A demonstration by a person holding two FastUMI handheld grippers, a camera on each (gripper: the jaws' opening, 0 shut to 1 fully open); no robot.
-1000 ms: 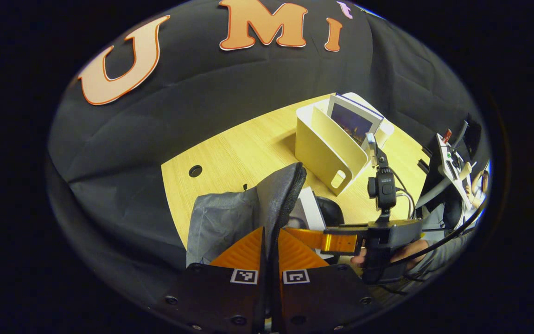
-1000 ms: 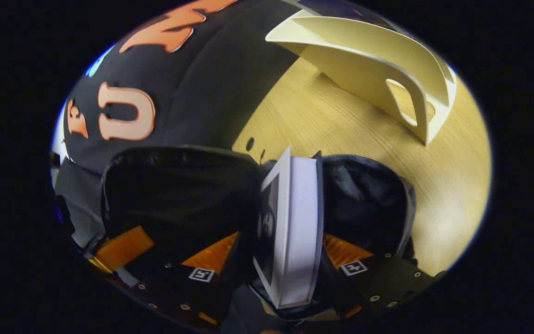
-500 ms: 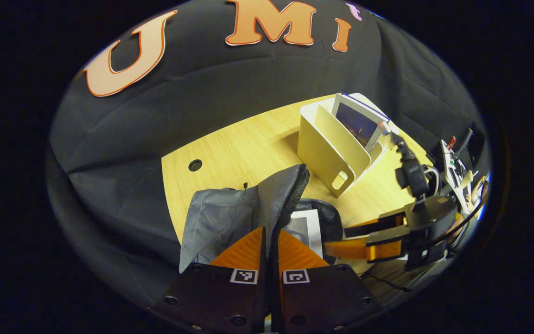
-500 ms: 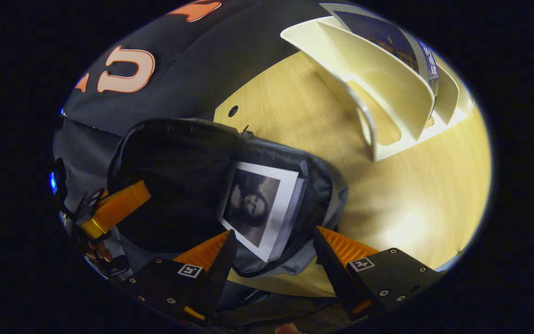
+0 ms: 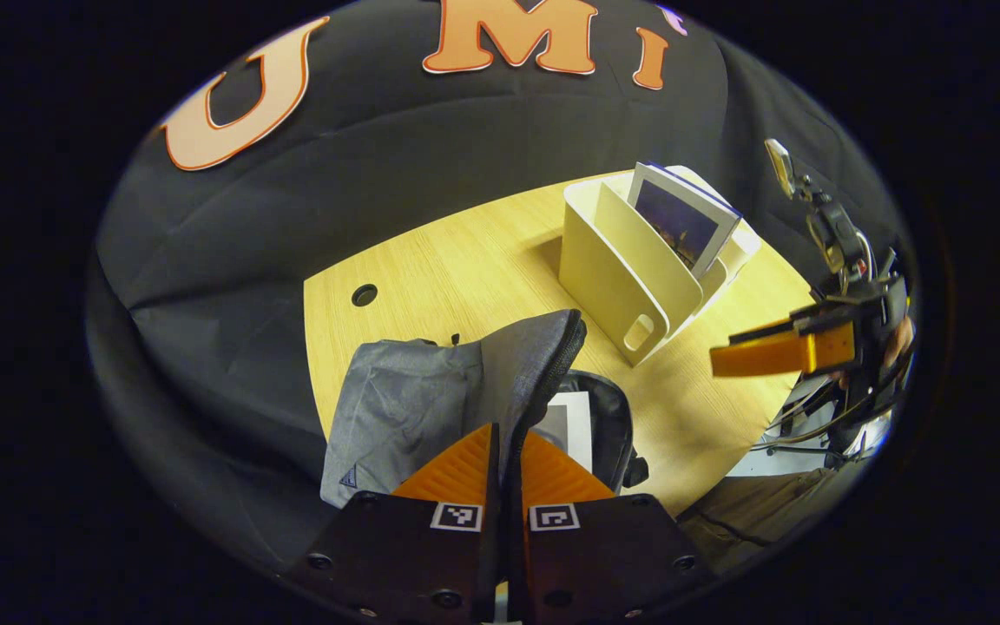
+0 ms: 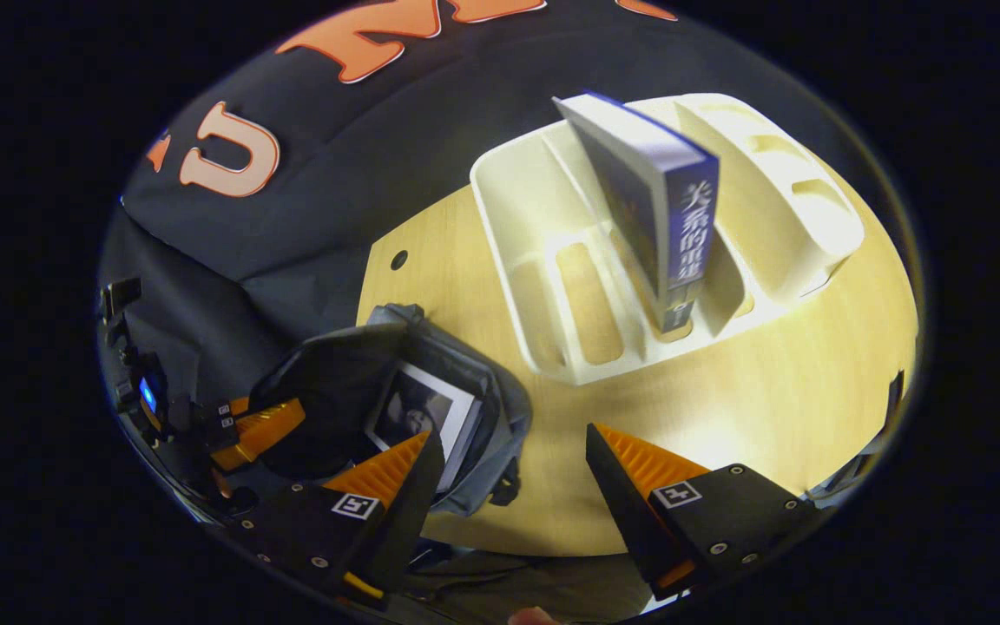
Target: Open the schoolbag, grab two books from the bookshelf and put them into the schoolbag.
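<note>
wood-grain table (image 6: 778, 382) | slotted bookshelf (image 6: 543, 286) (smooth plastic) | grey fabric schoolbag (image 5: 404, 408)

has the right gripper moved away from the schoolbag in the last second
Yes. In the left gripper view the right gripper has pulled back from the schoolbag mouth, rising to the right past the bookshelf, open.

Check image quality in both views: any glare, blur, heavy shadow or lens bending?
Right gripper view: bright glare on the table; the blue book is sharp; the bookshelf bulges from the fisheye lens. Left gripper view: even light, the table edge curves, the schoolbag interior is dark, and the right gripper looks sharp.
</note>
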